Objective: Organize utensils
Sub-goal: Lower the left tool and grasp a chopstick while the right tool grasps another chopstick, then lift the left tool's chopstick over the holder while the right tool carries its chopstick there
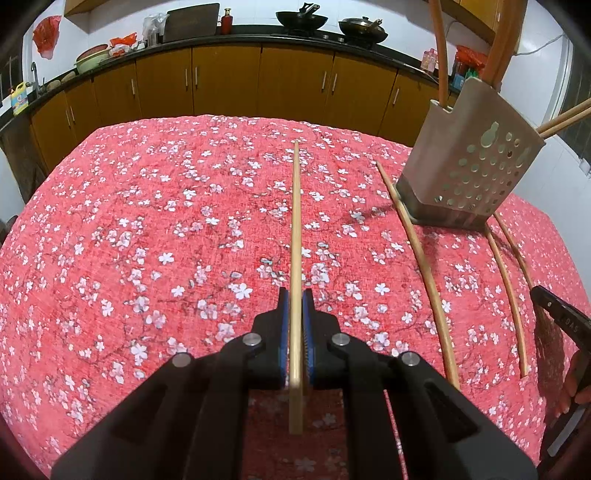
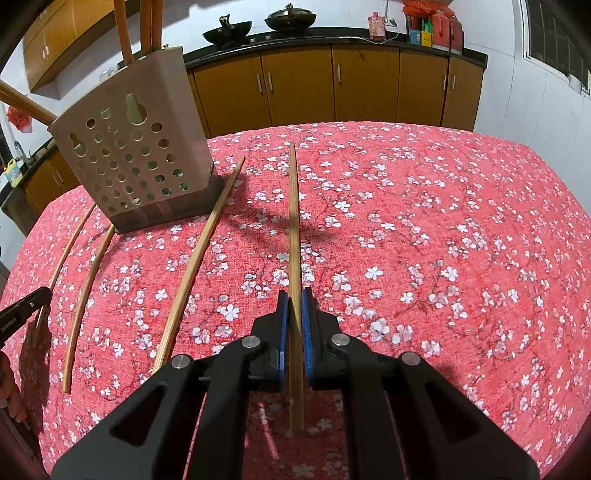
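Both claws gripping chopsticks lengthwise: left gripper pinching one chopstick, right gripper another. Holder standing nearby, three loose sticks lying beside. Risk: long overhang swinging, tip hitting holder rim, slipping.

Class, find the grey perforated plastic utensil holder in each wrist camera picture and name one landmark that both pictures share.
Left wrist view: the grey perforated plastic utensil holder stands at upper right on the red floral tablecloth, beyond loose chopsticks.
Right wrist view: the holder stands at upper left on the tablecloth.
Shared landmark: the two black woks on the back counter.
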`<state>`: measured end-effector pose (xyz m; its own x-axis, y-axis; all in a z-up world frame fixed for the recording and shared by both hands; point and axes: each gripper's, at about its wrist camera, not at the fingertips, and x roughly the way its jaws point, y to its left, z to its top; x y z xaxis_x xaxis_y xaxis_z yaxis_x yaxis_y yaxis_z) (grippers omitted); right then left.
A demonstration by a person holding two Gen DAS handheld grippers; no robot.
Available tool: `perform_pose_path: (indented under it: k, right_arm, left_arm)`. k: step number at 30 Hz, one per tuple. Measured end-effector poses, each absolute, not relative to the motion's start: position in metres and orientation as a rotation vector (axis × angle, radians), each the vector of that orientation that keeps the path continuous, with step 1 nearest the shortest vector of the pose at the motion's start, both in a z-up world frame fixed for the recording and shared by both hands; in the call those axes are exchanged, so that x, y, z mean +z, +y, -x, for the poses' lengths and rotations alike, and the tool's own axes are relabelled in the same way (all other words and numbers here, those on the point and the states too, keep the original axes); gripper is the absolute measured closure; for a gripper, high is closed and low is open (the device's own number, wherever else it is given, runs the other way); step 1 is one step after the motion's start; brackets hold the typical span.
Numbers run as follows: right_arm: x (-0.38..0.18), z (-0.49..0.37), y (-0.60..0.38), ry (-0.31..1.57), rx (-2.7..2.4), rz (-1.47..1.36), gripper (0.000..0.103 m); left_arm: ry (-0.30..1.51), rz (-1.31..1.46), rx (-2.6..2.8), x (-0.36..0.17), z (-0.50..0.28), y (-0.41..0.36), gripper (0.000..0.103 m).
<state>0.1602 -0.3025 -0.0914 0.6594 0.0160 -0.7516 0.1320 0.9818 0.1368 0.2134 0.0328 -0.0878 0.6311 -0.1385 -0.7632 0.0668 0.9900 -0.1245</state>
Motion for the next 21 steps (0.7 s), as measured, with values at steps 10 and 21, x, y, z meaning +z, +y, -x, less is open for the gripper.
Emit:
perform_pose_path:
  k: [10,21]
  right_arm:
    - [-0.092,-0.150,-0.300,0.849,-0.060,-0.190,0.094]
    - [-0.086,-0.140,-0.300,0.833,-0.056,-0.184,0.095]
  left_arm:
    - [0.882,0.053,-0.116,-0.088,-0.202,0.027,0.093]
    - [0.890,0.019,-0.108,-0.087,-0.195,0.023,0.095]
